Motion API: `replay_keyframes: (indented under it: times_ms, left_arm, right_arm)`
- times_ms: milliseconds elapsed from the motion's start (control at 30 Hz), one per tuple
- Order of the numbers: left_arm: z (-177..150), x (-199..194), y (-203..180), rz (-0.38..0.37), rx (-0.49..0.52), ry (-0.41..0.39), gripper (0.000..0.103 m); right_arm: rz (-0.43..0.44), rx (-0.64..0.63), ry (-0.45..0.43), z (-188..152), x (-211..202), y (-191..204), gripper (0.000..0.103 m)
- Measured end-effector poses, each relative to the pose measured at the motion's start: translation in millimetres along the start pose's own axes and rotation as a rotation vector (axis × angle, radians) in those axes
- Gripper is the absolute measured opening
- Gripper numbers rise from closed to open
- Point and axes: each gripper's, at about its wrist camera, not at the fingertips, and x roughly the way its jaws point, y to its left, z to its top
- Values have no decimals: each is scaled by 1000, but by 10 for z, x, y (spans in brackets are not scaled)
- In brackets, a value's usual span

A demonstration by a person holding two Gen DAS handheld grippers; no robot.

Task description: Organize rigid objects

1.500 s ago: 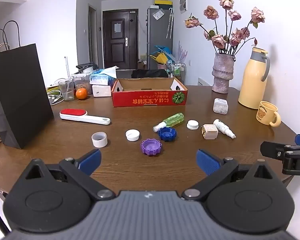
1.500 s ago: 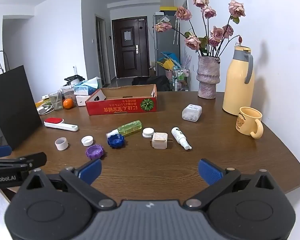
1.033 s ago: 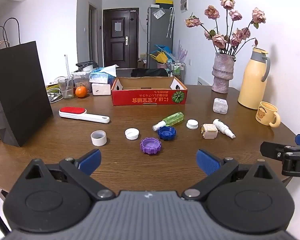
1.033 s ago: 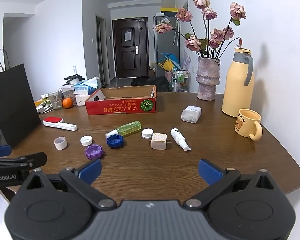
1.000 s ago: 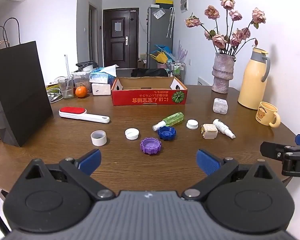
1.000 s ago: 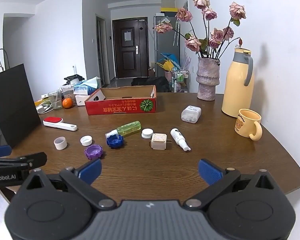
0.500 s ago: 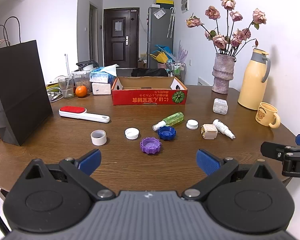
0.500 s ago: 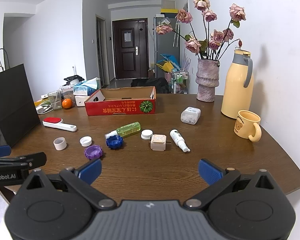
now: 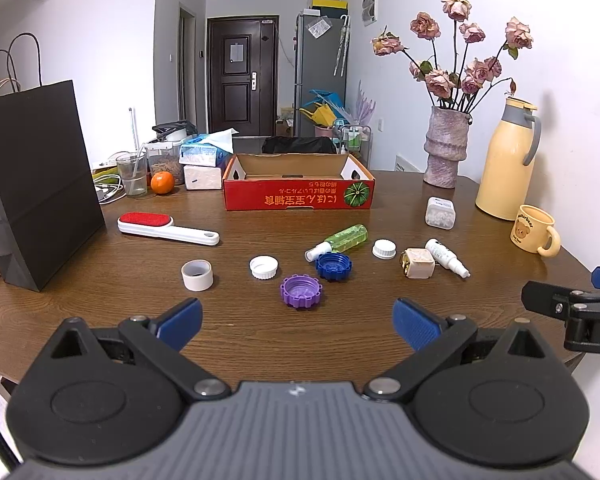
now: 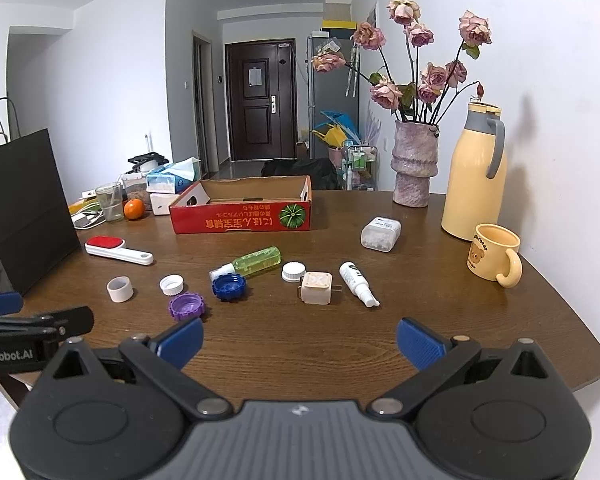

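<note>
Small items lie scattered mid-table: a purple cap, a blue cap, white caps, a white ring, a green spray bottle, a beige plug cube, a white tube and a clear pill box. An open red cardboard box stands behind them. My left gripper hangs open over the near edge, empty. In the right wrist view the right gripper is open and empty too, short of the plug cube.
A black paper bag stands at the left, a red lint brush beside it. A vase of roses, a yellow thermos and a bear mug line the right side. An orange, a glass and tissue boxes sit at the back left.
Both grippers have drifted slightly, so the table objects shifted a little in view. Both stay open and nothing on the table has moved.
</note>
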Motion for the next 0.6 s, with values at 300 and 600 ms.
replay_keyframes:
  times_ms: [300,600]
  left_arm:
    - [-8,6,-22,-1,1,-3,103]
    - [-6,6,-18,-1,-1,-4,103]
  right_arm:
    - [0,-4,-4,0,7,-5,103]
    - [0,-5,-6,1,5,-2,103]
